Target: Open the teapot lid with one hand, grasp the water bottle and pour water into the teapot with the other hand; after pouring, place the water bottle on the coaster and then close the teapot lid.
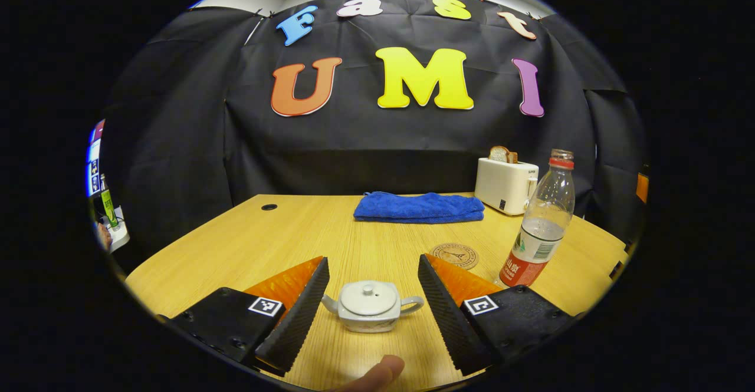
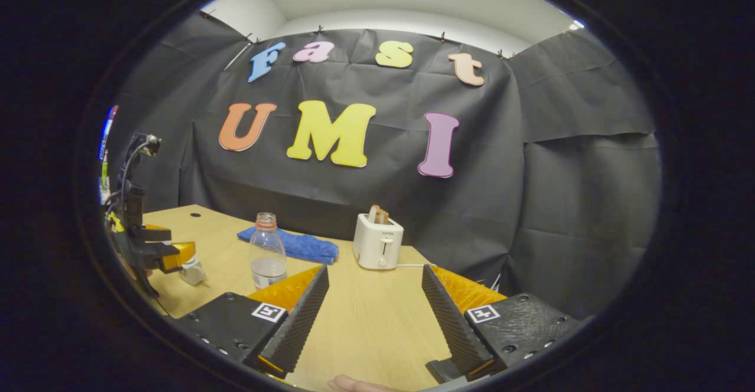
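A small white teapot (image 1: 370,306) with its lid on sits on the wooden table, between the wide-apart fingers of my open left gripper (image 1: 374,297), which does not touch it. The uncapped water bottle (image 1: 541,221), about a third full, stands upright to the right. A round coaster (image 1: 454,256) lies between teapot and bottle, a little farther back. In the right gripper view the bottle (image 2: 267,251) stands left of my open right gripper (image 2: 373,306), which holds nothing. The left gripper (image 2: 153,250) shows far left there, beside the teapot (image 2: 192,271).
A folded blue towel (image 1: 419,207) lies at the back of the table (image 1: 283,239). A white toaster (image 1: 506,184) with toast in it stands at the back right. A fingertip (image 1: 377,374) shows at the lower edge. The table's right edge runs close behind the bottle.
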The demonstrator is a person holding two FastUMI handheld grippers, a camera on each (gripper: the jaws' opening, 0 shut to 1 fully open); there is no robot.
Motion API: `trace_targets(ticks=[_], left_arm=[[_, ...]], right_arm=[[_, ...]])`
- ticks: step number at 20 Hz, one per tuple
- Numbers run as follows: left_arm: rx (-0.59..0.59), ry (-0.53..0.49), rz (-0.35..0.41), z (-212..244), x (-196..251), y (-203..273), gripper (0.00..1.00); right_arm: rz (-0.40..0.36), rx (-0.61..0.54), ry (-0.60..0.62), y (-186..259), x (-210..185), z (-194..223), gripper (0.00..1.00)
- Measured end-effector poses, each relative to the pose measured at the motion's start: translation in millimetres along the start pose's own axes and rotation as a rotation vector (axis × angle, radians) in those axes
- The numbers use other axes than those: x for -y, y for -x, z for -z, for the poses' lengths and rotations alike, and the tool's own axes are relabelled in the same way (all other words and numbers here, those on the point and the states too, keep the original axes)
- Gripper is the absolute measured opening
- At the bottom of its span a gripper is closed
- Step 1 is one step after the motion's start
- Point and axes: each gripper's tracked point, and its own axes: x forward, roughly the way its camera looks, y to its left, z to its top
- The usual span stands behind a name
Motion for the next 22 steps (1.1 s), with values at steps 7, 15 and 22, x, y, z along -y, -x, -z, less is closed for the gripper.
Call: trace_targets(ticks=[7,15,22], left_arm=[[0.014,0.009,0.003,7.5,-1.0,-11.5,0.82],[0.009,-0.052,0.016,16.8,-0.6,-18.6,0.41],[0.029,-0.056,0.015,14.3,-2.1,-20.6,0.08]], right_arm=[[-0.019,-0.022,0.016,-3.5,-12.0,8.7,0.95],[-0.045,-0.049,0.026,-5.5,-26.2,19.7,0.95],[-0.092,-0.092,0.032,-4.7,-49.0,36.5,0.98]])
